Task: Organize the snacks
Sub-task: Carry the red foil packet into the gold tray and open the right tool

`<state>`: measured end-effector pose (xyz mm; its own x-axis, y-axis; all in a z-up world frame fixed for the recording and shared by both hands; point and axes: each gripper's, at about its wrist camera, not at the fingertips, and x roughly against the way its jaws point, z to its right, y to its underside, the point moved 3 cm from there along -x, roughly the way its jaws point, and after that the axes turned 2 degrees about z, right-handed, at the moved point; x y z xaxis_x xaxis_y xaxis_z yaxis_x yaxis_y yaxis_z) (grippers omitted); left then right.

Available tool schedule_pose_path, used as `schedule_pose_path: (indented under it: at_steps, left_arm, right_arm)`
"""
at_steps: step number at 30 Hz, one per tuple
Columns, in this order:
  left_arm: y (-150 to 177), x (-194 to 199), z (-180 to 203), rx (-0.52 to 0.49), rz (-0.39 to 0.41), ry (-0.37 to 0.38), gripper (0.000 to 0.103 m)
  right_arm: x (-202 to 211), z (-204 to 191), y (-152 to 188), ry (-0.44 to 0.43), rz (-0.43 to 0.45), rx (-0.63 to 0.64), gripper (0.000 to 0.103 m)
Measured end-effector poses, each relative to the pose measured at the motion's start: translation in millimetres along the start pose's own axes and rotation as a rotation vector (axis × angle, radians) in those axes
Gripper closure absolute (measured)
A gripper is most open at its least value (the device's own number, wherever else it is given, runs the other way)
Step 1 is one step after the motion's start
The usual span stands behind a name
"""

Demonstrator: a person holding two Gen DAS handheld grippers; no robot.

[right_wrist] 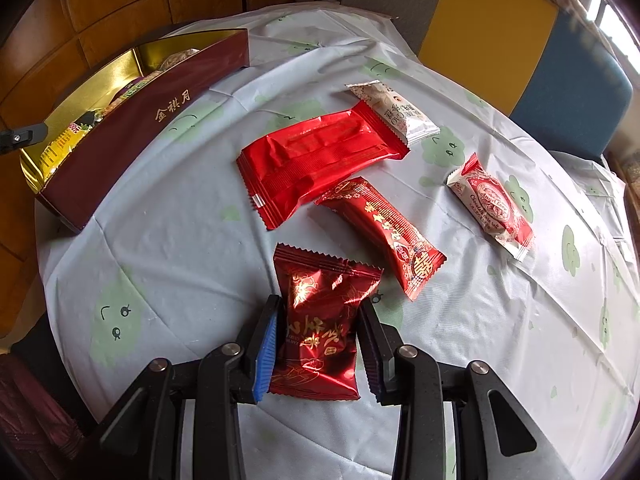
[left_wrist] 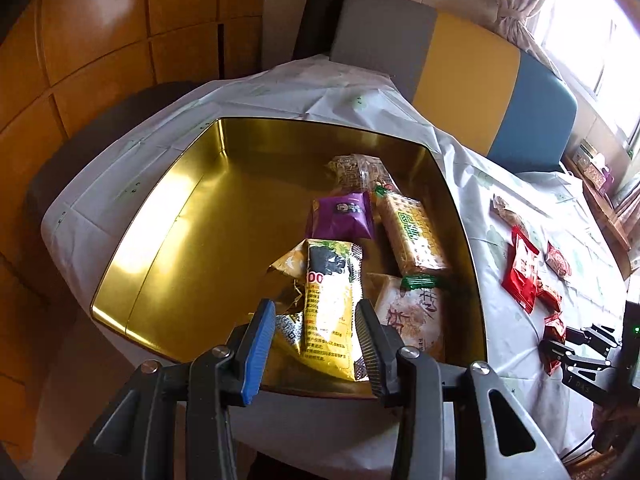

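Observation:
My left gripper hovers over the gold-lined tin box with its fingers on both sides of a yellow snack packet that stands tilted in the box. A purple packet, a cracker pack and other packs lie in the box. My right gripper is closed on a dark red foil packet lying on the tablecloth. Beyond it lie a big red packet, a long red packet, a white packet and a red-and-white packet.
The dark red outer wall of the box stands at the left in the right wrist view. A pale tablecloth with green faces covers the round table. A grey, yellow and blue bench back stands behind. Wooden panelling is on the left.

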<state>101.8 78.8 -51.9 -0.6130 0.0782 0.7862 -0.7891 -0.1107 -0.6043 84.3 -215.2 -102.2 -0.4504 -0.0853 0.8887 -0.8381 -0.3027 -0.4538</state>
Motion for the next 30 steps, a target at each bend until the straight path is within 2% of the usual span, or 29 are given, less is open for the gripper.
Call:
schedule_pose_path:
  at_steps: [10, 19, 30]
  left_arm:
    - [1, 4, -7, 0.014, 0.015, 0.0, 0.061]
    - [6, 6, -20, 0.035, 0.014, -0.005, 0.061]
    - [9, 8, -26, 0.048, 0.018, -0.008, 0.061]
  right_arm:
    - [0, 0, 0, 0.006, -0.007, -0.021, 0.066]
    - [-1, 4, -4, 0.016, -0.029, -0.101, 0.067]
    - [-2, 2, 1, 0.044, 0.007, -0.114, 0.066]
